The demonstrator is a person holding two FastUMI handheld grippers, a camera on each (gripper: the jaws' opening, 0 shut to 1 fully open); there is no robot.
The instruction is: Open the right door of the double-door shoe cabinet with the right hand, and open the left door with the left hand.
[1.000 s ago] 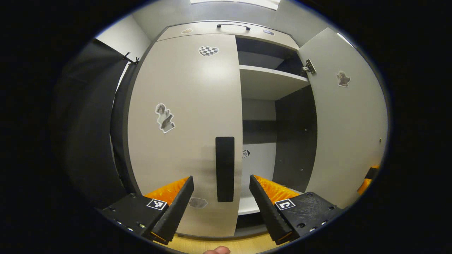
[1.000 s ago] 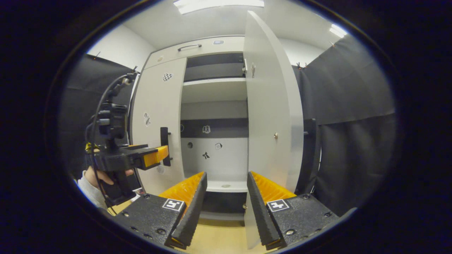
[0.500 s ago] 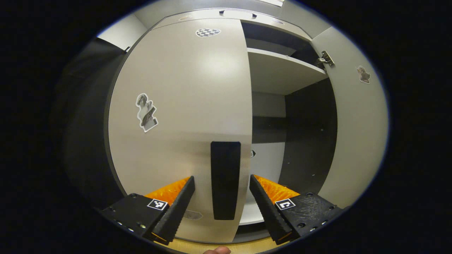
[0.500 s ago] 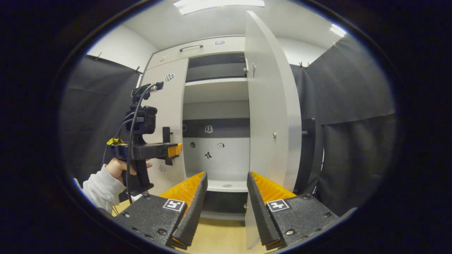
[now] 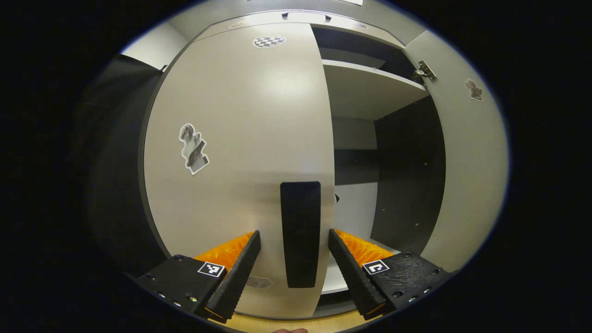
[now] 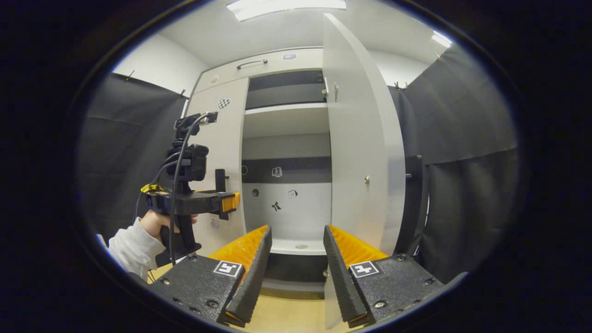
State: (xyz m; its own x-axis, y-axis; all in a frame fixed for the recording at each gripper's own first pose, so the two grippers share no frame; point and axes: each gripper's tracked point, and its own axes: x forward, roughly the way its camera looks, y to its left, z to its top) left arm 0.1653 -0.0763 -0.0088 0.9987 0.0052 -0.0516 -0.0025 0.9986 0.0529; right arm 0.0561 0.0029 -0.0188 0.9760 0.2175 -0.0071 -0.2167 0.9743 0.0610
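A: How far along?
B: The right door (image 6: 360,152) stands swung open. The left door (image 5: 240,152) looks shut; that one is left.

A: Grippers?
B: The left gripper (image 5: 294,263) is spread wide, its fingers either side of the handle (image 5: 300,231), not pinching it. The right gripper (image 6: 292,273) is spread too, gripping nothing.

A: Anything in the cabinet (image 6: 286,118)?
B: The shelves look bare.

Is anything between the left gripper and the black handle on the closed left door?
Nothing visible: the left gripper has its jaws open on either side of the black flat handle on the pale grey left door.
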